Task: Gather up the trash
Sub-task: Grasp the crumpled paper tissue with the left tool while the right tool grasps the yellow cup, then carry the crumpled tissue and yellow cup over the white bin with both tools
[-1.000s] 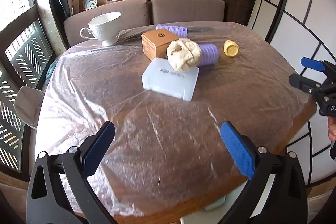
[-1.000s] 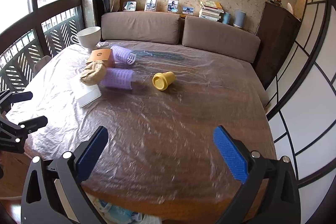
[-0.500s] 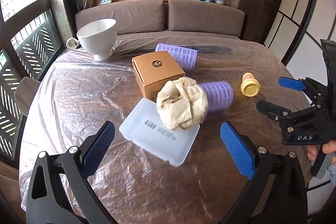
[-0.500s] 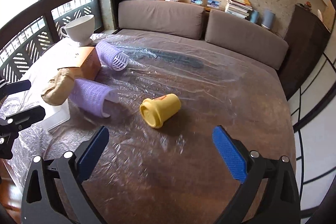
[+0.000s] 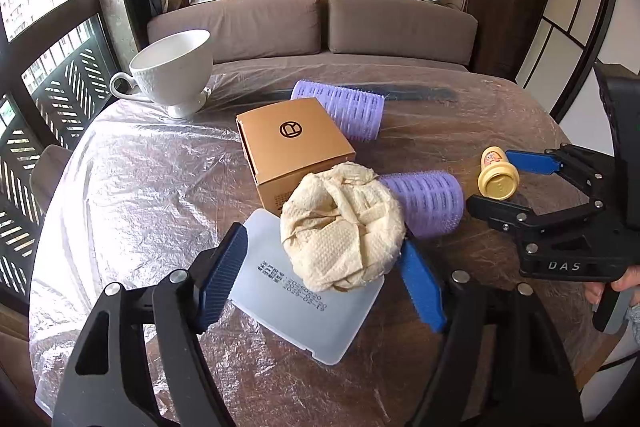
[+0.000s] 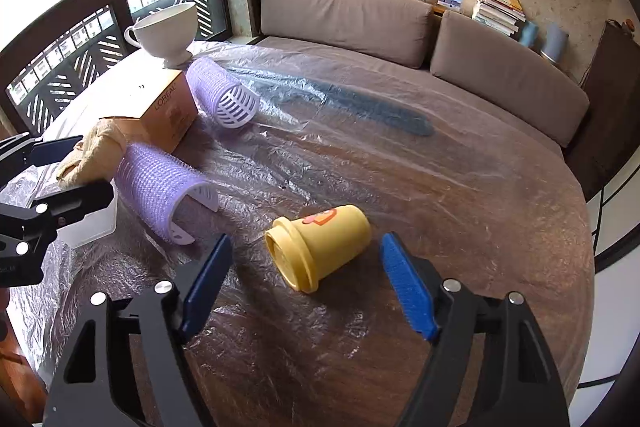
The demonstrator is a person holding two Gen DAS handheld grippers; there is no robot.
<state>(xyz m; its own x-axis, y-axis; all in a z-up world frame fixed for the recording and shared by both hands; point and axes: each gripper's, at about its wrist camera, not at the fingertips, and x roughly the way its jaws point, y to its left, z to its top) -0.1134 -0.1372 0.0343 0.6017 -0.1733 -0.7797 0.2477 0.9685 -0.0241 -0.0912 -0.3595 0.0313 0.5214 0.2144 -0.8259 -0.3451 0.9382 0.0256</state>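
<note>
**Crumpled paper and a yellow tub between closing jaws**

Beige crumpled paper wad (image 5: 342, 233) lies on a white flat plastic case (image 5: 316, 319) printed with dates too small to read surely. The left gripper (image 5: 320, 275) has just been narrowing, its blue pads flanking the wad without clearly pressing it. A tan box (image 6: 166, 111) reads "L'OREAL"; its top bears a round logo. The right gripper (image 6: 306, 281), marked "DAS", has been closing around a toppled yellow tub (image 6: 320, 247), pads still apart from it. Two purple hair rollers (image 5: 426, 201) lie on the film-covered table (image 6: 440, 211).
</note>
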